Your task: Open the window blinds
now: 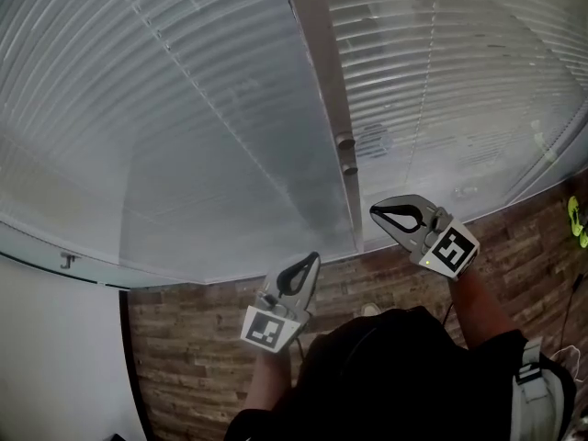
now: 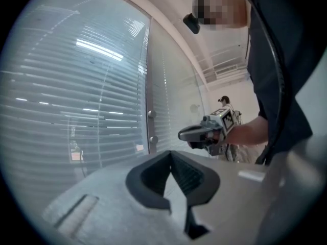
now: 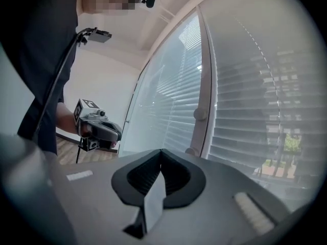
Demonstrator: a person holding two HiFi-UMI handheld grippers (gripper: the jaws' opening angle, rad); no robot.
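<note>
- The left hand-held gripper (image 1: 310, 259) was clenched, its jaws closed tip to tip with nothing between them, and it pointed level toward the window
- The right hand-held gripper (image 1: 377, 212) was also clenched and empty; in the head view it sat to the right of the left one and nearer the glass, with the two well apart
- The window blinds hung ahead of both tools in two sections: the left blind (image 1: 184, 108) beyond the left hand-held gripper and the right blind (image 1: 459, 90) beyond the right one
- Neither hand-held gripper touched a slat
- Both blinds were down over the glass with their slats lying close together; in the right gripper view, slivers of greenery and buildings showed through the right blind
- A pale upright window post (image 1: 322, 72) stood between the two blinds, ahead of the gap between the hand-held grippers
- Two round knobs (image 1: 344, 141) sat one above the other on that post, just ahead of the right hand-held gripper's tips and slightly to their left
- A thin cord (image 1: 424, 72) ran down the right blind's slats, beyond the right hand-held gripper
- A wood plank floor (image 1: 202, 338) lay below both hand-held grippers, and the person's dark shirt (image 1: 386, 366) filled the space behind them
</note>
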